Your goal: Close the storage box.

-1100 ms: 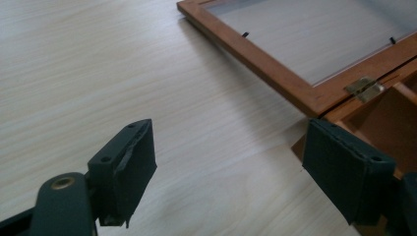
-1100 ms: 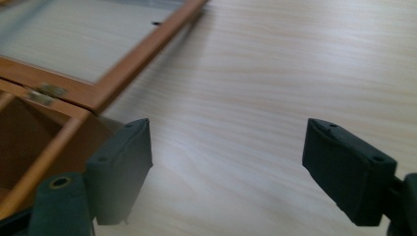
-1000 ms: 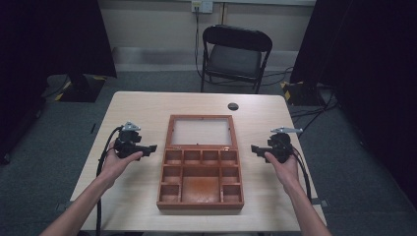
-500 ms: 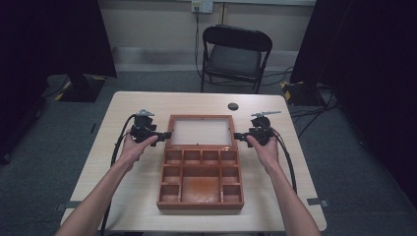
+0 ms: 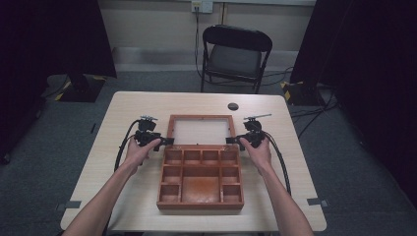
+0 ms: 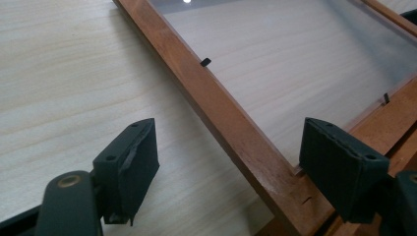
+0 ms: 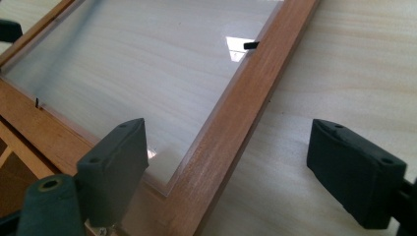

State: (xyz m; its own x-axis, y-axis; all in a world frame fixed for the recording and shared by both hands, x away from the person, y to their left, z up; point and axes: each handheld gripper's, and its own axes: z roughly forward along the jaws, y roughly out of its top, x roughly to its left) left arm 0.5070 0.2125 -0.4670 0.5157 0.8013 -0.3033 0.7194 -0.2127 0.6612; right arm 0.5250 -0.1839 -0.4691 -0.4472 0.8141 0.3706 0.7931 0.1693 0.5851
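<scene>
A wooden compartment box [image 5: 200, 205] lies open on the table, its lid [image 5: 170, 129] folded flat behind it with a clear pane. My left gripper [image 5: 166, 141] is at the lid's left rail and my right gripper [image 5: 230, 140] at its right rail. In the left gripper view the rail [image 6: 231, 129] runs between the jaws of the left gripper [image 6: 231, 172]; the pads [image 6: 129, 162] stand clear of it, and the jaws have just been closing. In the right gripper view the right gripper [image 7: 236, 169] straddles the other rail [image 7: 231, 132] without touching, jaws just opening slightly.
A small black round object [image 5: 233, 106] lies on the light wooden table [image 5: 123, 113] beyond the lid. A black folding chair [image 5: 235, 54] stands behind the table. Small black clips [image 6: 206, 62] hold the pane. Cables trail back from both grippers.
Both hands have come inward and a little farther up the table, from beside the box to the lid's two side rails. The box and lid have not moved.
</scene>
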